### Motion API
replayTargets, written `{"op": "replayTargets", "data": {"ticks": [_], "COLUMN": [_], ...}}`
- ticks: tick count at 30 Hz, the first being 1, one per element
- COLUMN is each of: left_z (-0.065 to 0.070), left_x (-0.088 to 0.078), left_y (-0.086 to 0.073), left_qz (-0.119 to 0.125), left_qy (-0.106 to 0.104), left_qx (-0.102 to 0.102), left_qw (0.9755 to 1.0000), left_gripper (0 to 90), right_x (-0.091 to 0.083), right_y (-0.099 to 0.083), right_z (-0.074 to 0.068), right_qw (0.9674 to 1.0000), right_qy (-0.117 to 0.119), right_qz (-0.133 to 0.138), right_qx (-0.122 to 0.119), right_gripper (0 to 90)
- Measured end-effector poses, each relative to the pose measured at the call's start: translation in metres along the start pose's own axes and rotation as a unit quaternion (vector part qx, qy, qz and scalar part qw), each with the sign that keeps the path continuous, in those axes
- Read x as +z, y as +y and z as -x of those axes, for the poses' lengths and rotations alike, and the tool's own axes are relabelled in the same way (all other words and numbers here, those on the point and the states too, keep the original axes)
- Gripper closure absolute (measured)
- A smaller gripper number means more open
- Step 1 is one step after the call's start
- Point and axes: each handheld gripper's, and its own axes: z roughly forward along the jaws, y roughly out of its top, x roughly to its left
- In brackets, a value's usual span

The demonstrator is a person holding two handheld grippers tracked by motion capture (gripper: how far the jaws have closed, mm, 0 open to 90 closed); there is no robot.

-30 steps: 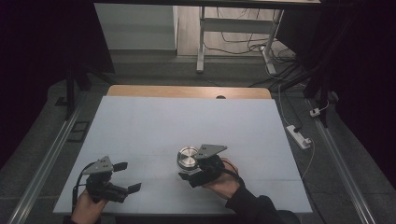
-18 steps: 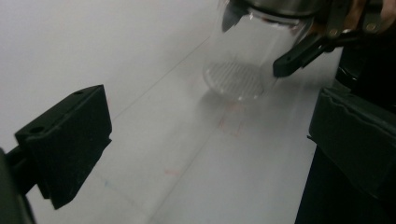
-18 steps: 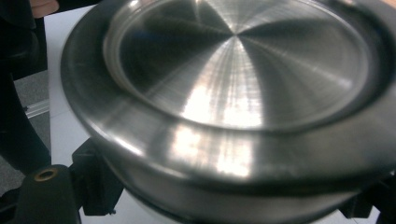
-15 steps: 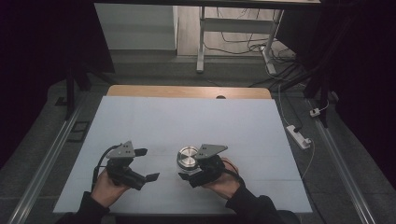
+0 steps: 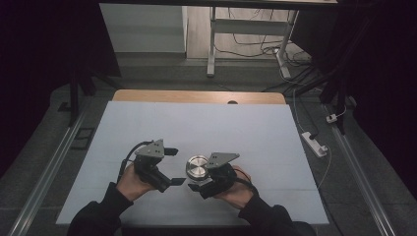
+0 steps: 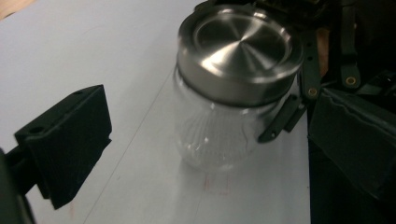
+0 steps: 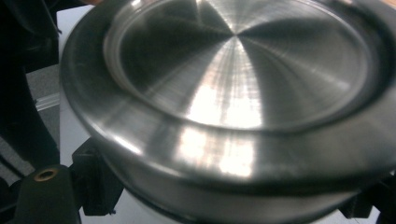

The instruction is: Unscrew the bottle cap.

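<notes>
Change: left gripper (image 5: 173, 166) has come in from the near left edge of the table and now sits just beside the glass jar (image 6: 219, 135), where a second ago it was well apart from it.
Left gripper state: jaws stand wide apart, one black pad (image 6: 70, 140) low at the left of the left gripper view, nothing between them.
Right gripper state: right gripper (image 5: 199, 186) is clamped on the jar's glass body below the lid and has not shifted; its linkage hugs the jar's far side in the left gripper view.
Jar location: upright on the white table (image 5: 236, 128), near the front edge, between the two hands.
Lid: brushed steel lid (image 7: 243, 65) sits on the jar's mouth, level and apparently seated.
Meaning: likely the right hand steadies the jar while the left lines up to take the lid; that grasp is not yet made.
Surroundings: power strip (image 5: 314, 143) lies on the floor off the right edge; a stand's metal legs (image 5: 212, 44) rise beyond the table.
Obstacles: none between the open jaws and the lid; the right gripper's own linkage crowds the far side.
</notes>
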Motion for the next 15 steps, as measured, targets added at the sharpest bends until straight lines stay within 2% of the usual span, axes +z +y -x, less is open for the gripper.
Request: {"op": "replayTargets", "data": {"ticks": [4, 8, 12, 14, 15], "left_z": [0.0, 0.001, 0.002, 0.002, 0.001], "left_x": [0.008, 0.014, 0.02, 0.02, 0.021], "left_y": [0.009, 0.015, 0.018, 0.019, 0.018], "left_qz": [-0.002, -0.011, -0.016, -0.014, -0.01], "left_qy": [-0.028, -0.057, -0.072, -0.075, -0.084], "left_qx": [0.024, 0.059, 0.077, 0.079, 0.08], "left_qw": [0.9993, 0.9965, 0.9944, 0.9939, 0.9932], "left_gripper": [1.9, 5.2, 8.0, 11.2, 12.2], "right_x": [0.001, 0.001, 0.002, 0.002, 0.002], "right_y": [0.0, 0.0, 0.001, 0.001, 0.001], "right_z": [0.0, -0.001, -0.002, -0.003, -0.003], "right_qw": [0.9999, 0.9994, 0.9986, 0.9982, 0.9979], "right_qy": [0.01, 0.028, 0.045, 0.049, 0.053], "right_qz": [-0.003, -0.007, -0.008, -0.009, -0.01], "right_qx": [-0.009, -0.019, -0.027, -0.033, -0.035], "right_gripper": [14.9, 14.9, 14.9, 14.9, 14.9]}}
